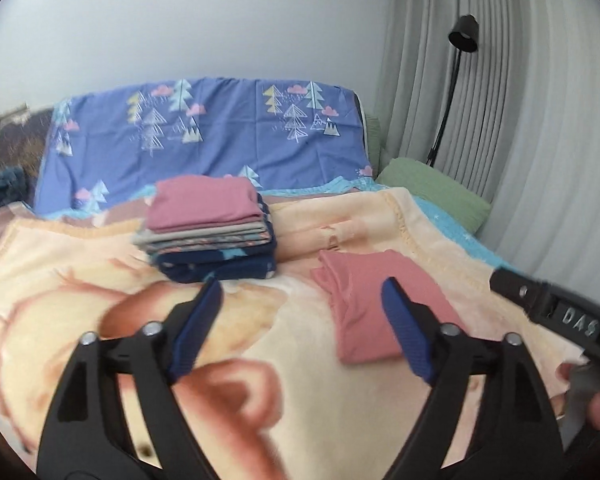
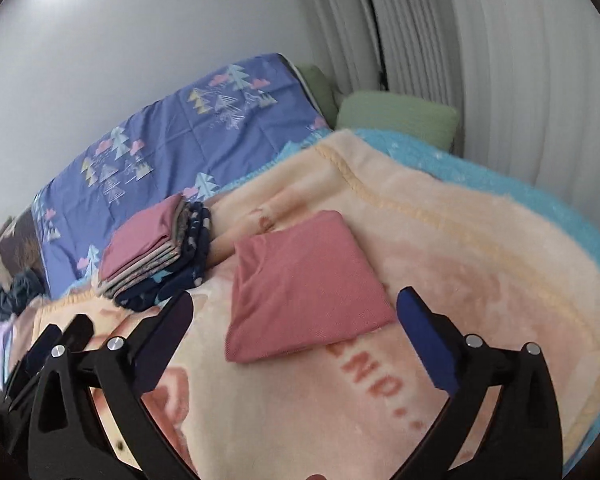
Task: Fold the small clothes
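Both jaws stand spread wide with nothing between them: the left gripper (image 1: 302,292) and right gripper (image 2: 294,304) hover above the blanket (image 2: 480,240). A folded pink garment (image 2: 304,284) lies flat, just right of the stack of folded clothes (image 1: 210,228), seemingly not touching it.

Dark bundle of cloth (image 1: 4,188) cropped at the left wrist view's left edge, lamp base (image 1: 434,156) hidden behind green pillow (image 1: 436,188), blanket's lettering (image 2: 380,384) partly covered by pink folded garment (image 2: 304,288).
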